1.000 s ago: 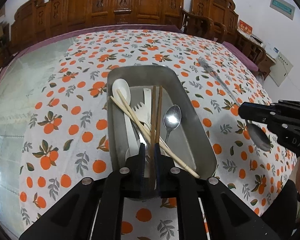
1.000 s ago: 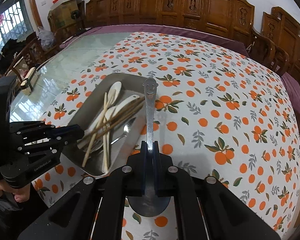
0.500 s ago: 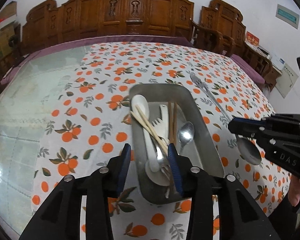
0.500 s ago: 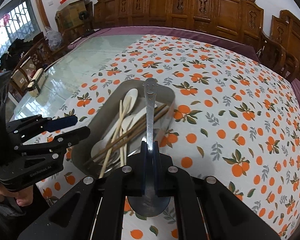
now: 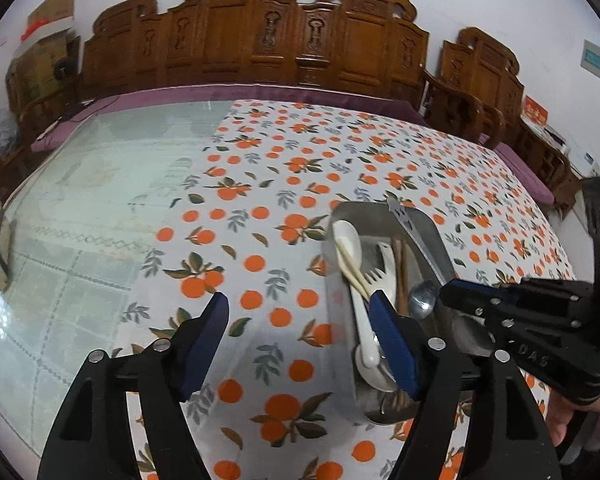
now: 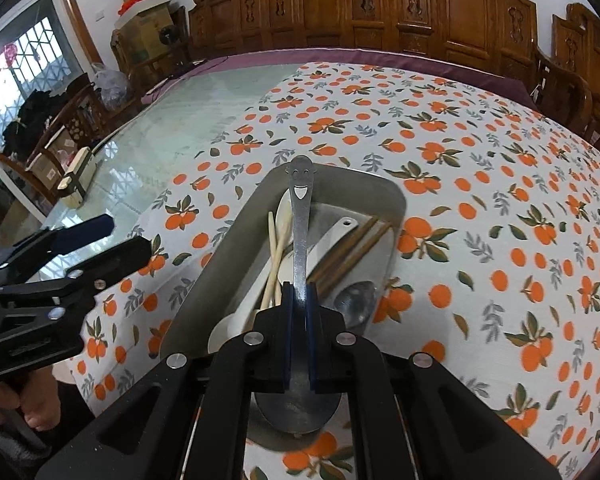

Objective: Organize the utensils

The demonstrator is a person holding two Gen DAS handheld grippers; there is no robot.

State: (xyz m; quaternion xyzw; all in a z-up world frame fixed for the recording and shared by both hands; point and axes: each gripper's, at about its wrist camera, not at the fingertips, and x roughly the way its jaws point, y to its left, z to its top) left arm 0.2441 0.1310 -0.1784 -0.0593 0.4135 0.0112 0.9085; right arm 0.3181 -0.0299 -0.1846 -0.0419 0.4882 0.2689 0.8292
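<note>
The right gripper (image 6: 299,300) had its fingers clenched on a steel ladle (image 6: 300,240), gripping the flat handle just above the bowl. The ladle's long axis ran straight ahead along the fingers, the smiley-face end of the handle pointing away from the camera and the bowl tucked back under the gripper body. It hung over the metal tray (image 6: 220,264), its handle lined up roughly with the tray's length.

In the tray lay a white spoon (image 5: 354,264), a white fork (image 5: 380,276), 2 pale chopsticks (image 6: 274,256), 2 brown chopsticks (image 6: 348,254) and a small steel spoon (image 6: 356,300), mostly lying lengthwise.

The left gripper (image 5: 300,312) hovered just left of the tray above the orange-print tablecloth (image 5: 260,240) on the tabletop (image 5: 112,184), its fingers opening with nothing between them.
</note>
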